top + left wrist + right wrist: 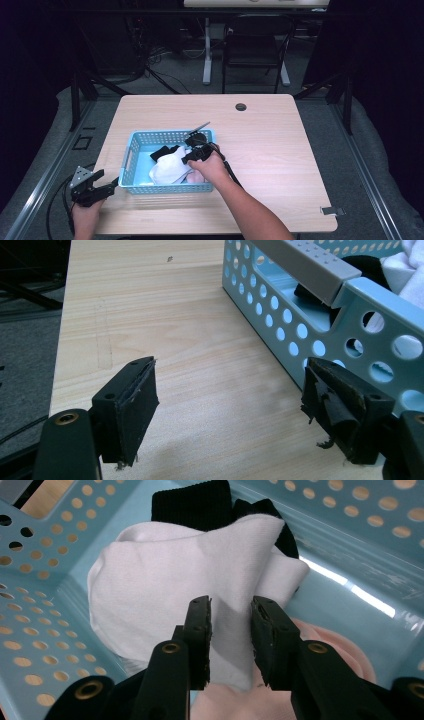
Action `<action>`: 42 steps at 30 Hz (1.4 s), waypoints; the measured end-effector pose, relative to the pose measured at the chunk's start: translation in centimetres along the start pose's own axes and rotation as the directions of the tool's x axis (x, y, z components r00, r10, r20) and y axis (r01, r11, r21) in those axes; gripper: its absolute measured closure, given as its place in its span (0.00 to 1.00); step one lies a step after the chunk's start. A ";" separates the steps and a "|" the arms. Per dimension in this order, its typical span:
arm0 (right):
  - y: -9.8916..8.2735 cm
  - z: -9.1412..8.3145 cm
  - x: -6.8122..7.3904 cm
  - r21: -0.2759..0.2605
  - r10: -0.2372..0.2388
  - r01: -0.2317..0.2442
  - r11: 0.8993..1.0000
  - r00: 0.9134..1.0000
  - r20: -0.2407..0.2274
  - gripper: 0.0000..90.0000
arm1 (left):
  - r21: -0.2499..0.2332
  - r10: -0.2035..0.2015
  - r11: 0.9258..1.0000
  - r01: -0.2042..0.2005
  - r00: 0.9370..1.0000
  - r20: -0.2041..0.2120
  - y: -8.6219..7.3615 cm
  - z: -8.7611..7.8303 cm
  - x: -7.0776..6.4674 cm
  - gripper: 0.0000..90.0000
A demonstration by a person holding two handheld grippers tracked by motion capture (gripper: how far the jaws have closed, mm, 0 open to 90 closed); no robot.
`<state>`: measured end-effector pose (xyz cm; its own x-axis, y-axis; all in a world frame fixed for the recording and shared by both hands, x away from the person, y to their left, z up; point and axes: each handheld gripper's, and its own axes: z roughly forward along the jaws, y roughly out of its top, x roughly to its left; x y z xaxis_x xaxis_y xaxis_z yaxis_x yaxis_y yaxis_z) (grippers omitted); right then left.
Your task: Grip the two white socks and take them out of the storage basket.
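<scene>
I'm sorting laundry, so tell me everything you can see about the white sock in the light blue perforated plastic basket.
The white sock is soft knit fabric, folded and bunched into a rounded heap. It lies inside the light blue perforated plastic basket, on top of a black ribbed sock and over a pale pink garment. The right gripper reaches down onto it, jaws narrowly apart with a fold of the sock between them.
</scene>
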<state>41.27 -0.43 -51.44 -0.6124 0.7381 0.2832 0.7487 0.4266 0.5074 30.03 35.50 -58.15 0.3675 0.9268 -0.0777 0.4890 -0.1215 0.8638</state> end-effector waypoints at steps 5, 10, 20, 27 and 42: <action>0.3 0.3 0.4 0.009 -0.004 0.004 1.000 1.000 0.006 0.85 | 0.000 0.000 1.000 0.000 1.000 -0.001 0.0 0.0 0.0 0.25; 0.3 0.2 1.0 -0.022 -0.018 0.019 1.000 1.000 0.013 0.94 | -0.001 -0.001 1.000 0.001 1.000 0.000 0.0 0.0 0.0 0.25; -0.2 -2.5 3.0 -0.151 -0.117 0.122 0.981 0.992 0.044 0.96 | 0.001 0.001 1.000 -0.001 1.000 -0.002 0.0 0.0 0.0 0.25; -0.8 -5.1 5.3 -0.252 -0.209 0.220 0.942 0.975 0.071 0.96 | 0.008 0.005 1.000 -0.005 1.000 -0.001 0.1 -0.1 -0.1 0.25; -1.8 -10.6 7.5 -0.524 -0.286 0.318 0.790 0.947 0.144 0.96 | 0.009 0.007 1.000 -0.007 1.000 -0.001 0.1 -0.1 -0.1 0.25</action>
<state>32.66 -1.19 -41.55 -0.7576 0.6527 0.0059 0.2637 0.2978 0.9175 29.97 35.44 -58.04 0.3697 0.9264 -0.0713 0.4935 -0.1308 0.8599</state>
